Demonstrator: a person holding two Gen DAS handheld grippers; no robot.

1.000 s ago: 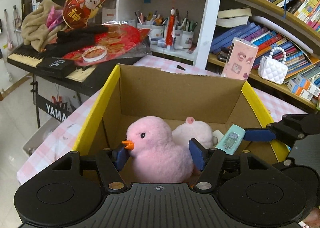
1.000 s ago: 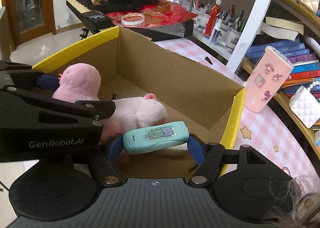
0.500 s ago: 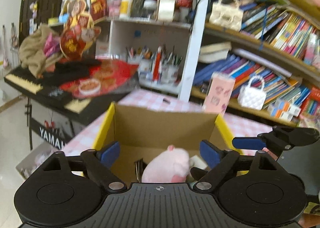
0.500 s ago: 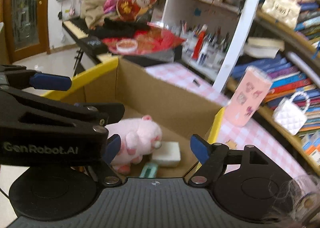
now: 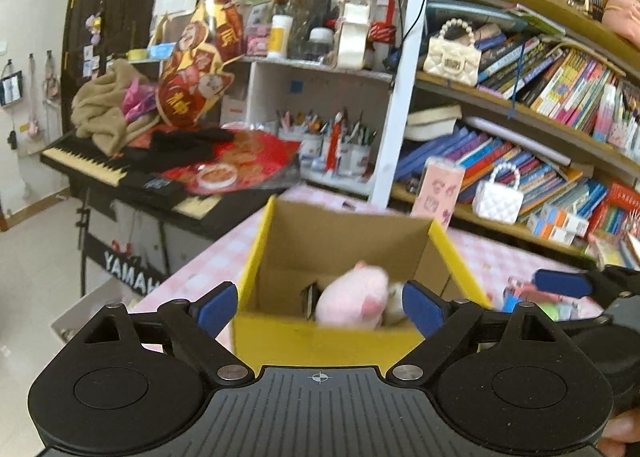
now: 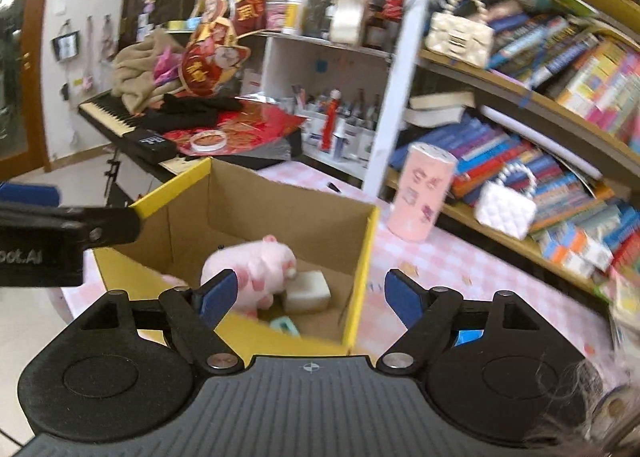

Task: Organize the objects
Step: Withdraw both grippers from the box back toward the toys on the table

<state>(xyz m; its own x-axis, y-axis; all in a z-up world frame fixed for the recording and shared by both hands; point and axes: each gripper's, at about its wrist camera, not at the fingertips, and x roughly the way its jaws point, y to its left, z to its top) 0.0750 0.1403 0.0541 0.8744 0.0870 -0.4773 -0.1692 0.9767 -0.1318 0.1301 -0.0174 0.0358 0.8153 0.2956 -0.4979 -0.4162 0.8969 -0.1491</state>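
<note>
Cardboard box (image 6: 320,217) sits on the pink checked table (image 6: 460,257), holding the pink plush (image 6: 256,269), white block (image 6: 308,291) and teal case (image 6: 284,325). Your left gripper (image 5: 320,307) and right gripper (image 6: 306,295) both just opened, jaws spread, nothing between them.

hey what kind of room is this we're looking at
Probably a lived-in study or family room at home: crowded bookshelves, a Yamaha keyboard piled with clothes, and pen cups on a white shelf.

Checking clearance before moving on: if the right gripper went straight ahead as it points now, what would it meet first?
Probably the box's yellow right wall; depth is unclear. The right gripper is open and empty.
</note>
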